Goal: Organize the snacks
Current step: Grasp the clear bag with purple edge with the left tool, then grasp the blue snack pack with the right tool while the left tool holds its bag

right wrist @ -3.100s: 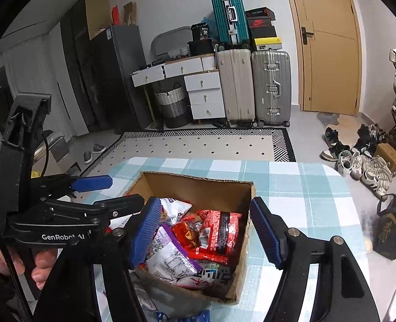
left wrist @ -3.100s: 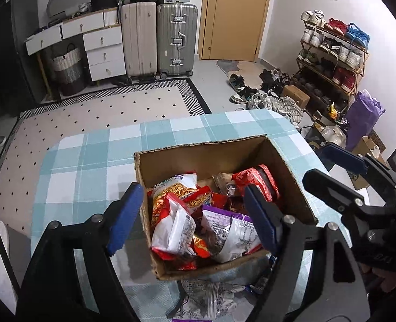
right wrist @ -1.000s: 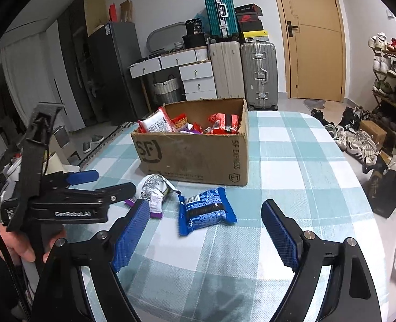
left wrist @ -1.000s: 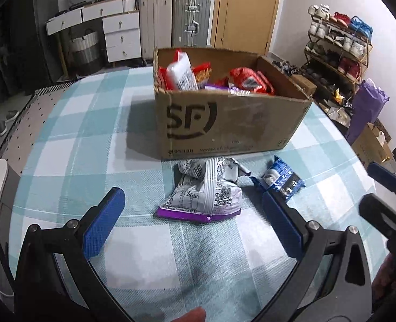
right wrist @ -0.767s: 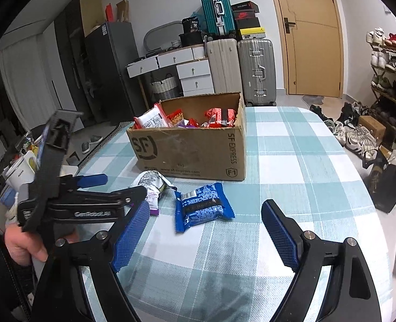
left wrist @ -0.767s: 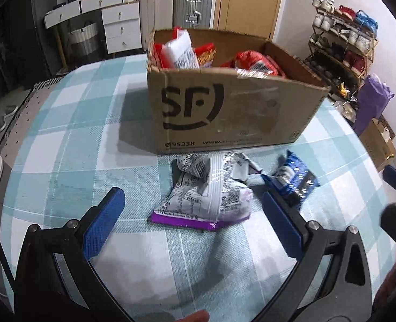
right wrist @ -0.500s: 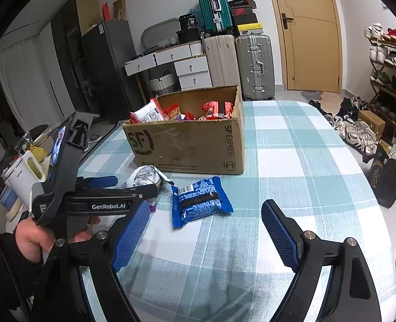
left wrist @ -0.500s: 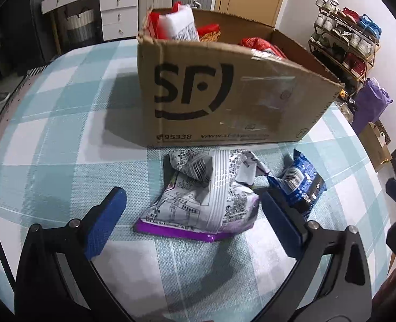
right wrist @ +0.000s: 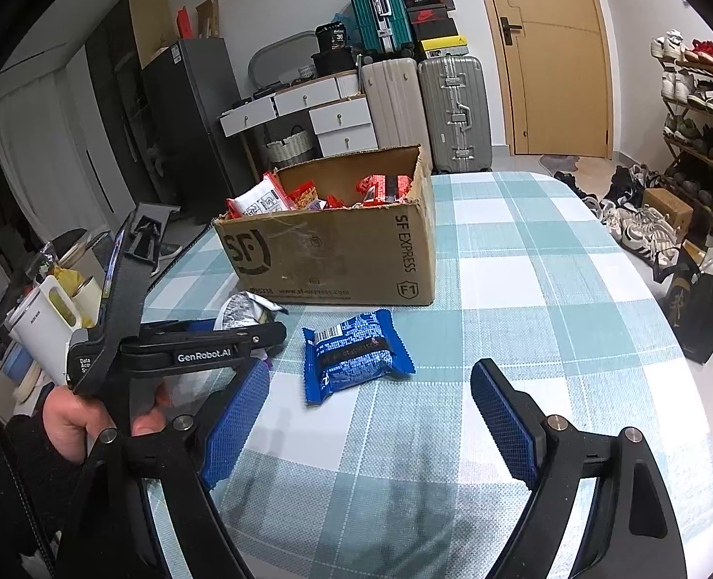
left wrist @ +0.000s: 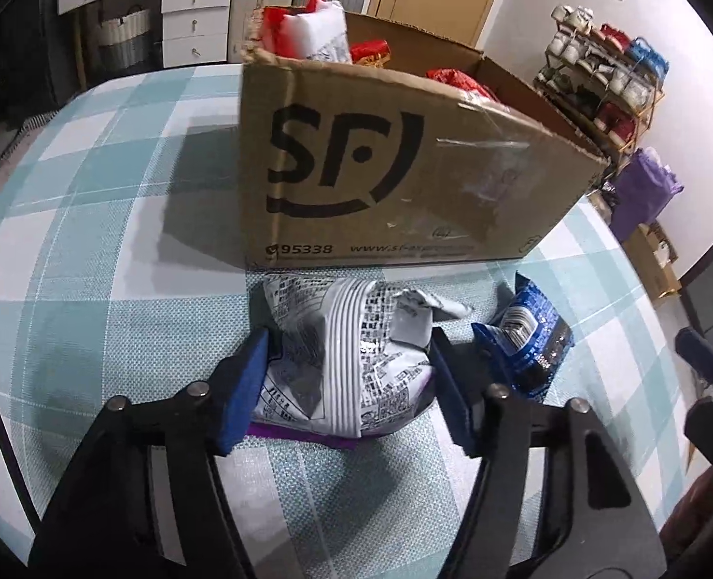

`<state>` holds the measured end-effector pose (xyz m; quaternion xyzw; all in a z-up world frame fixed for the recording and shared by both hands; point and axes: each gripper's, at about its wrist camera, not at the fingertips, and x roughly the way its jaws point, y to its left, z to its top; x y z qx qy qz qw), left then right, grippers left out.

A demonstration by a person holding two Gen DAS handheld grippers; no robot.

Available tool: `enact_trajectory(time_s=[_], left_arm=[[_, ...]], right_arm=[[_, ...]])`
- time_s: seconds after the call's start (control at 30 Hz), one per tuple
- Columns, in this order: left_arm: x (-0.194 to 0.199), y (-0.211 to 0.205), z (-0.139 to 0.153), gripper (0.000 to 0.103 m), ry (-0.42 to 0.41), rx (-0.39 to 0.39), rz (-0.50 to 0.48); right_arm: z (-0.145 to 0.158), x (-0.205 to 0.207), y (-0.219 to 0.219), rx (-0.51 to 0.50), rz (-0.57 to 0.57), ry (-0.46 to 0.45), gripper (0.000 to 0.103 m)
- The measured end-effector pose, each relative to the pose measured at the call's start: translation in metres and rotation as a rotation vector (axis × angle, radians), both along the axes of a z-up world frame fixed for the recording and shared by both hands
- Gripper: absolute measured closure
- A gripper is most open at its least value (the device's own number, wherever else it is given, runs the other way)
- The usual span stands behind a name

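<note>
the cardboard box (left wrist: 395,164) sits on the checked tabletop (left wrist: 90,222), printed with a large "sf" mark on the side facing the left wrist camera, and it serves here as the landmark. inside the box, snack packs stand above the rim: a white pack (left wrist: 315,36) at its near left corner and red packs (left wrist: 457,79) further in.

just in front of the box, against the foot of its printed side, lies a crumpled silver and purple snack bag (left wrist: 342,362). the left gripper (left wrist: 346,386) is down at this bag, its blue fingers (left wrist: 243,386) set on either side of it and pressed into the foil, so the fingers are gripping the bag. the bag rests on the tabletop, with its far end close to the bottom edge of the box.

to the right of that bag, also in front of the box but a little apart from it, lies a blue snack pack (right wrist: 356,352), flat on the tabletop. in the left wrist view it sits just beside the right finger of the left gripper.

the right gripper (right wrist: 370,420) hangs on the near side of the blue pack, further from the box, with its fingers (right wrist: 503,424) spread wide and nothing between them.

behind the box, past the tabletop edge, stand suitcases (right wrist: 453,111) and white drawers (right wrist: 327,111).
</note>
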<state>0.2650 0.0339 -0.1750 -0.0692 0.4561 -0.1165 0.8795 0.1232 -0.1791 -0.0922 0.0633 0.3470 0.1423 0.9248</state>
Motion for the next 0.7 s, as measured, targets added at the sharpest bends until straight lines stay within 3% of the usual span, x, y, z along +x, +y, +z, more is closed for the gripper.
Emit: enact_trajectory(time_s=[0.33, 0.7], left_arm=[[0.007, 0.017, -0.002, 0.053, 0.017, 0.001, 0.003], [-0.024, 0.035, 0.020, 0.052, -0.031, 0.005, 0.020]], right_arm=[[0.003, -0.008, -0.001, 0.015, -0.014, -0.003, 0.016], [0.002, -0.014, 0.000, 0.013, -0.013, 0.000, 0.016]])
